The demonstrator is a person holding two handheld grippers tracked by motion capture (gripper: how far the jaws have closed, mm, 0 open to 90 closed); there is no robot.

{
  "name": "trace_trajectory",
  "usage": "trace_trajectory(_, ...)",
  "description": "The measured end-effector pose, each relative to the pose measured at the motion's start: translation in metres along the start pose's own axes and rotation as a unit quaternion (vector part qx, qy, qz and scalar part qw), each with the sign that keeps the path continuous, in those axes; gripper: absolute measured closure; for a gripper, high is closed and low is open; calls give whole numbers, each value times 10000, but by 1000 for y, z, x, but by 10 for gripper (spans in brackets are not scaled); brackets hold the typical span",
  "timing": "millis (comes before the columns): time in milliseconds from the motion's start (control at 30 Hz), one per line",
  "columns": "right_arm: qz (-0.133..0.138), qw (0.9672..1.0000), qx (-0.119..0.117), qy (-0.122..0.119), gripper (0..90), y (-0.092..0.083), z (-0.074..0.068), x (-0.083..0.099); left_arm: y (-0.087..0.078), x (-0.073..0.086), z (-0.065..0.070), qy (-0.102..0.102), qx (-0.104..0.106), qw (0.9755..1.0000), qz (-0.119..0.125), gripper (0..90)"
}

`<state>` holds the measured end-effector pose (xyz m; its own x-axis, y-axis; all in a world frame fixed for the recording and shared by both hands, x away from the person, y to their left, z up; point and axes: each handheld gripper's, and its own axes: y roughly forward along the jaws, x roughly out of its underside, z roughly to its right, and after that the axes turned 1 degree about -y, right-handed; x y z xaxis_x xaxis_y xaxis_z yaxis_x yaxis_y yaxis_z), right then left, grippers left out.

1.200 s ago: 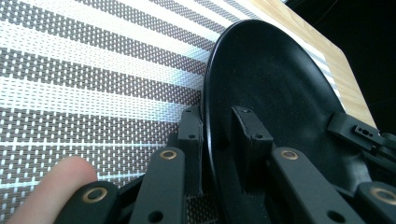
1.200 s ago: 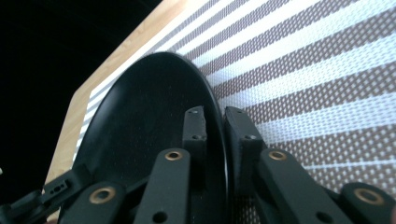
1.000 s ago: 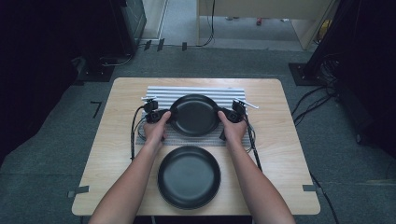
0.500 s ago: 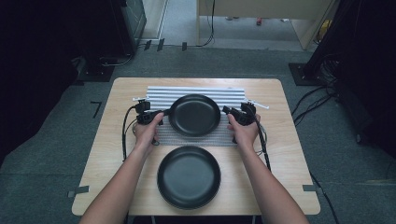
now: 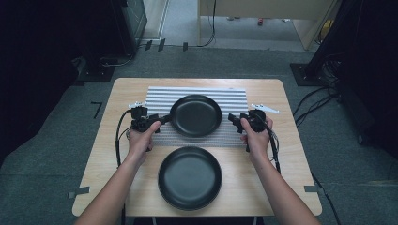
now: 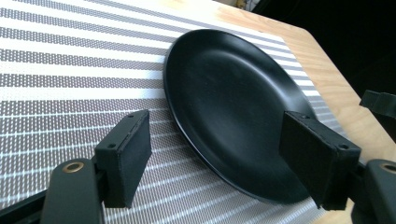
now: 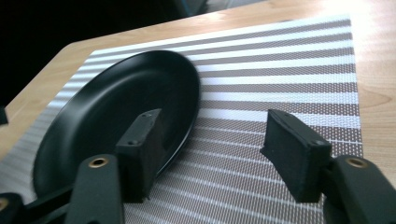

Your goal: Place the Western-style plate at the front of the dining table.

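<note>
Black plate [image 5: 195, 115] on the striped placemat [image 5: 234, 136] at the far half of the tabletop [image 5: 291, 154] looks rigid and fairly light, likely melamine or coated metal, with a smooth matte surface that could slip under a shallow pinch. Its thin raised rim is the only real handhold, so I would take it at 2 opposite points of the rim, left and right. Being round, it has no long axis and points nowhere; it lies flat, hollow side up. A 2nd black plate [image 5: 189, 177] sits nearer the person, apart from the first.

Left gripper [image 5: 164, 119] is just beside the plate's left rim, and its jaws have just been opening; they stand wide, nothing pressed between them. Right gripper [image 5: 233, 118] stands off the right rim, jaws likewise just opened wide and empty.
</note>
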<state>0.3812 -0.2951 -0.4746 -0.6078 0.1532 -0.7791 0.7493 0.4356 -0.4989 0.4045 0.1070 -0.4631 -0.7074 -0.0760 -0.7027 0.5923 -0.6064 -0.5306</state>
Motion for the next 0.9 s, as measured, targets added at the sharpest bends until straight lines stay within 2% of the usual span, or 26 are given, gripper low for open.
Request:
trace_trajectory(67, 22, 9999, -102, -107, 351, -7, -1, 1, -7, 3, 3, 52, 16, 10000, 33, 236)
trace_trajectory(200, 49, 9996, -233, -126, 345, -26, 1, 6, -22, 11, 9, 246, 6, 9997, 48, 218)
trace_trajectory(267, 45, 9996, -238, -132, 345, -29, 2, 8, -30, 15, 10, 325, -34, 9994, 82, 213)
trace_trajectory(300, 33, 9996, -256, -139, 341, -36, 5, 11, -36, 20, 11, 401, -88, 9991, 94, 209)
trace_trajectory(433, 16, 9996, -207, -204, 337, -44, 8, 18, -45, 27, 10, 451, -118, 9989, 54, 194)
trace_trajectory(567, -12, 9989, -197, -421, 322, -59, 9, 28, -57, 39, 9, 627, -311, 9975, 56, 182)
trace_trajectory(833, 25, 9989, -196, -433, 312, -79, 15, 38, -76, 53, 8, 635, -330, 9973, 145, 175)
trace_trajectory(900, 71, 9989, -225, -413, 304, -88, 19, 42, -83, 59, 10, 704, -355, 9967, 173, 174)
